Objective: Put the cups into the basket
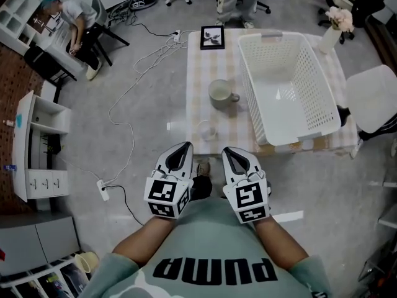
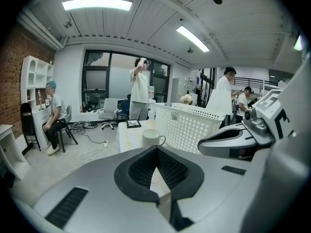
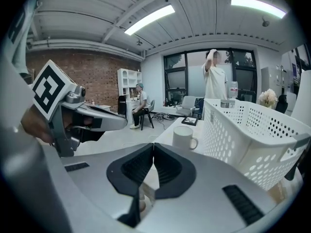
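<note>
A pale mug (image 1: 221,94) stands mid-table, its handle toward the white perforated basket (image 1: 308,128), which holds nothing. A clear glass cup (image 1: 206,130) sits near the table's front edge. Both grippers hover side by side short of that edge, above the floor: my left gripper (image 1: 185,146) and my right gripper (image 1: 227,151), each with jaws shut and nothing between them. In the left gripper view, the mug (image 2: 152,137) and basket (image 2: 187,125) lie beyond the closed tips (image 2: 156,148). From the right gripper view, the mug (image 3: 183,137) sits just past the closed tips (image 3: 153,144), left of the basket (image 3: 252,130).
A framed picture (image 1: 213,36) stands at the table's far edge and a vase of flowers (image 1: 335,27) at its far right corner. A white chair (image 1: 372,98) is right of the table. Cables (image 1: 124,123) cross the floor on the left, near a white shelf (image 1: 37,141). People sit and stand behind.
</note>
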`<state>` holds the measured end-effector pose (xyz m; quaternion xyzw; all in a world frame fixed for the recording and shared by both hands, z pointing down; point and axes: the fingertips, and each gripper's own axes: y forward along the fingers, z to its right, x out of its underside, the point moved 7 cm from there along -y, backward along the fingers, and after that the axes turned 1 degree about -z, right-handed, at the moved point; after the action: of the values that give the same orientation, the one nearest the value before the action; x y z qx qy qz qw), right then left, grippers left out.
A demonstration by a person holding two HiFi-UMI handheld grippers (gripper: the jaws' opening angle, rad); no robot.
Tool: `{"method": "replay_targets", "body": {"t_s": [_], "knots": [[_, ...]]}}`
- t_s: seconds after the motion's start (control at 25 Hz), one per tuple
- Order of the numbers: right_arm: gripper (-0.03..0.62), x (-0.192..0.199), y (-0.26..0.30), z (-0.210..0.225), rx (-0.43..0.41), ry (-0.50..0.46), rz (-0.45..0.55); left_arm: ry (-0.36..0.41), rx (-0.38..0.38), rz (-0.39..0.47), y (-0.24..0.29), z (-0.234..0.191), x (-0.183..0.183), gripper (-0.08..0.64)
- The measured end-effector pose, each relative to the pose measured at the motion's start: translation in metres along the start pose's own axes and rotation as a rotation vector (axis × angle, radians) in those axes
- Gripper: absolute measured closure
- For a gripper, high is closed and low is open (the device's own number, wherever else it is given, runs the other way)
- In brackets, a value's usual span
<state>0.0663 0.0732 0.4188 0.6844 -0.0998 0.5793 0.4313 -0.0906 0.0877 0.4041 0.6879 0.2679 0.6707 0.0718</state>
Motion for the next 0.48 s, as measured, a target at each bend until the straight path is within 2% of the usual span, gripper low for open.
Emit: {"method": "replay_targets", "body": {"t_s": [0.32,0.36,0.4,0.48], "knots": [[0.568,-0.010,0.038,-0.004,0.012,0.012,-0.048,-0.014,0.058,-0.017,0.030,-0.040,-0.006,0.558],[0.528,-0.010,0.043,-0.004,0.013,0.014,-0.058,-0.016,0.066,-0.020,0.035,-0.044,-0.006,0.558],[0.444,-0.010,0.049,-0.005,0.013,0.018,-0.071,-0.017,0.075,-0.024,0.039,-0.049,-0.006,0.558],[0.386,-0.010,0.060,-0.007,0.015,0.028,-0.095,-0.016,0.094,-0.031,0.046,-0.057,-0.005,0.558]]}}
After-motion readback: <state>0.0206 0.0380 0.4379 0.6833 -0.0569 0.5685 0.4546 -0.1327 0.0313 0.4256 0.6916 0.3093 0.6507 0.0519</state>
